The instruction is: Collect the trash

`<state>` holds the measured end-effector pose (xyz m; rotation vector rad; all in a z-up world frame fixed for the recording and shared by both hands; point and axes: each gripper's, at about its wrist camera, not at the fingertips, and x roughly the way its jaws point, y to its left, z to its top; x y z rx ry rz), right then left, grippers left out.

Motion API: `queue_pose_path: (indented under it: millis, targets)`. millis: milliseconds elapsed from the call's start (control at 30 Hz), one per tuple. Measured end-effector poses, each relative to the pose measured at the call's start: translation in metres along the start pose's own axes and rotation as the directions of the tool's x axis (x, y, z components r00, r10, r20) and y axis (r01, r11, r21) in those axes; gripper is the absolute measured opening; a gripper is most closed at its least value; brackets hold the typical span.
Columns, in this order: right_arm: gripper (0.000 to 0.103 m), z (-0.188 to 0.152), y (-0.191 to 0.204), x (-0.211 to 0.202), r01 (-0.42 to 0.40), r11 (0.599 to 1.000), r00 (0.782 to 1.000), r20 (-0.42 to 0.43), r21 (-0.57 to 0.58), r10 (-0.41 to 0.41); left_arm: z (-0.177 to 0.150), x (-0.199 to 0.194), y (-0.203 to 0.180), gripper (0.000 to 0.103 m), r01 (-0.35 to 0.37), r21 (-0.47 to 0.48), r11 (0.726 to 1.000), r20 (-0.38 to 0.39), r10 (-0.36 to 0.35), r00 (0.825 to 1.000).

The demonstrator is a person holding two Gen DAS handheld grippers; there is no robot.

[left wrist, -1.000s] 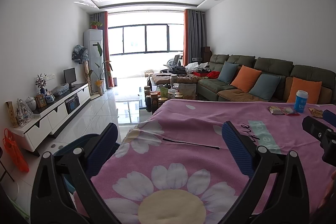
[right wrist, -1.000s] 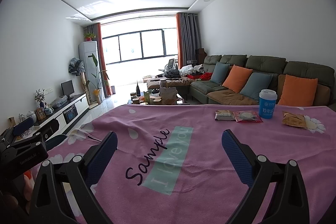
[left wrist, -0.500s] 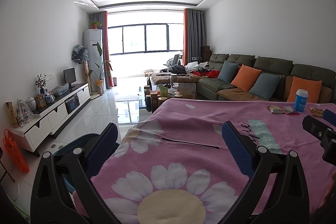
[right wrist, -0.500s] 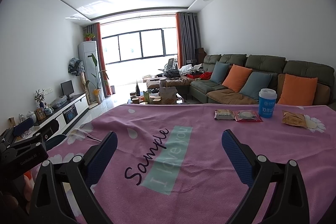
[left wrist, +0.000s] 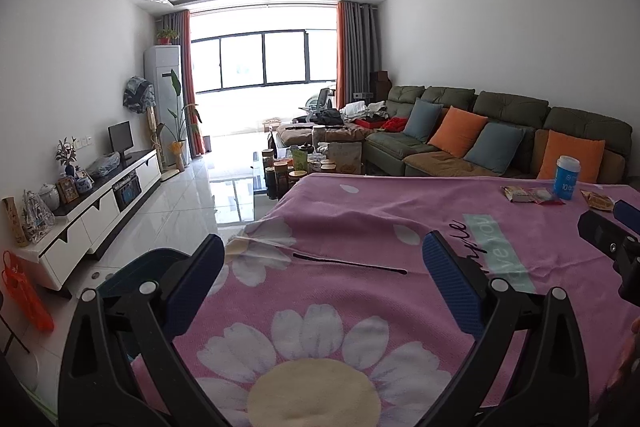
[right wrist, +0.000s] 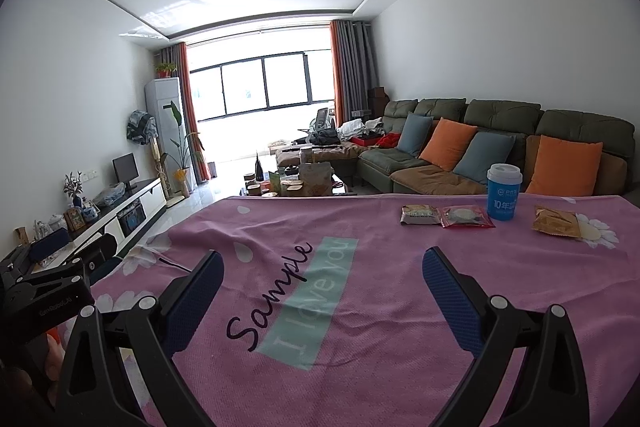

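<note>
On the pink flowered tablecloth point(right wrist: 360, 307) at the far right lie three snack wrappers: a dark one point(right wrist: 419, 214), a red one point(right wrist: 466, 217) and an orange-brown one point(right wrist: 555, 221). A blue paper cup point(right wrist: 503, 191) stands upright between them. In the left wrist view the same wrappers point(left wrist: 532, 194) and cup point(left wrist: 565, 178) appear far off at the right. My right gripper point(right wrist: 322, 287) hovers open over the cloth's middle, well short of the trash. Over the table's left end, above a daisy print, my left gripper point(left wrist: 320, 275) is open too and holds nothing.
A dark bin or chair point(left wrist: 152, 267) sits by the table's left edge. Beyond the table are a coffee table with jars point(left wrist: 296, 167), a green sofa with cushions point(right wrist: 480, 147), a white TV cabinet point(left wrist: 100, 199) and bare tiled floor point(left wrist: 180, 203).
</note>
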<state>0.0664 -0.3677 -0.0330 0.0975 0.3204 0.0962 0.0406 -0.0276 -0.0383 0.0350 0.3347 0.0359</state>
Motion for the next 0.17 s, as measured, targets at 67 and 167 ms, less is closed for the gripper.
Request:
queue_pose_path:
  millis: [67,167]
  targets:
    - [0.096,0.0,-0.008,0.002,0.006,1.0,1.0,-0.014,0.012,-0.005,0.004,0.013,-0.001,0.097,0.015,0.001,1.0,-0.048,-0.015,0.999]
    - [0.096,0.002,-0.023,0.005,0.025,0.999,0.998,-0.056,0.03,-0.023,0.01,0.046,-0.001,0.097,0.061,-0.004,0.998,-0.172,-0.061,0.983]
